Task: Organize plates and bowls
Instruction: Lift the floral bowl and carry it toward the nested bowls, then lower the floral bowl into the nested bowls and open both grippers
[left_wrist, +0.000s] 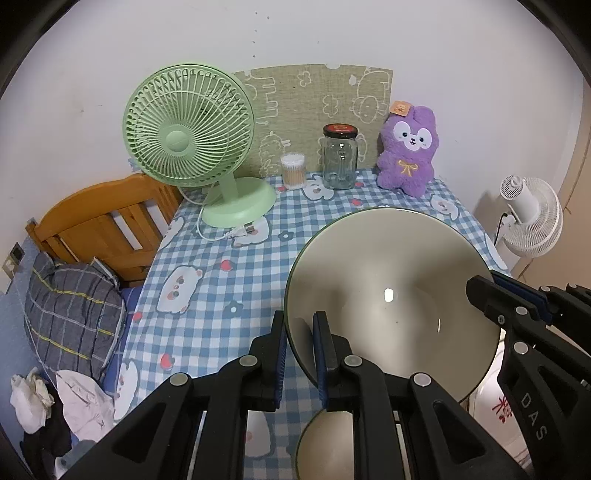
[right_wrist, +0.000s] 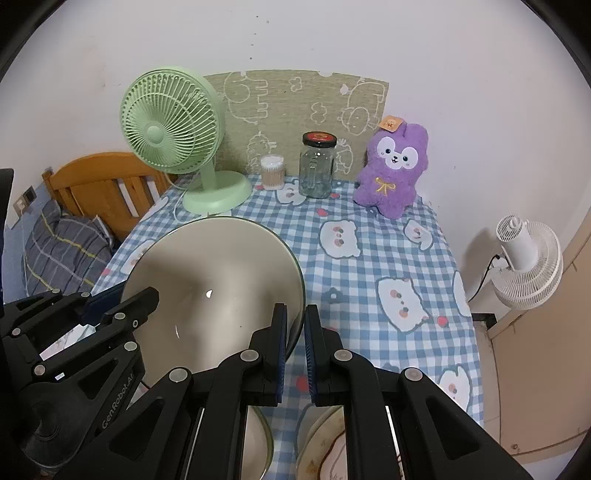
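Observation:
A large beige bowl with a dark green rim (left_wrist: 391, 295) is held above the checked tablecloth (left_wrist: 221, 288). My left gripper (left_wrist: 300, 354) is shut on its left rim, one finger inside and one outside. My right gripper (right_wrist: 295, 343) is shut on the bowl's right rim (right_wrist: 221, 280). The right gripper also shows in the left wrist view (left_wrist: 491, 291), and the left gripper in the right wrist view (right_wrist: 125, 306). A second beige bowl (left_wrist: 325, 446) sits on the table under the held one. A cream plate (right_wrist: 325, 443) lies beside it.
A green desk fan (left_wrist: 192, 136), a cotton-swab tub (left_wrist: 293, 170), a glass jar (left_wrist: 339, 157) and a purple plush (left_wrist: 408, 151) stand along the table's back. A wooden bed frame (left_wrist: 99, 221) with bedding is left; a white fan (left_wrist: 532, 218) stands right.

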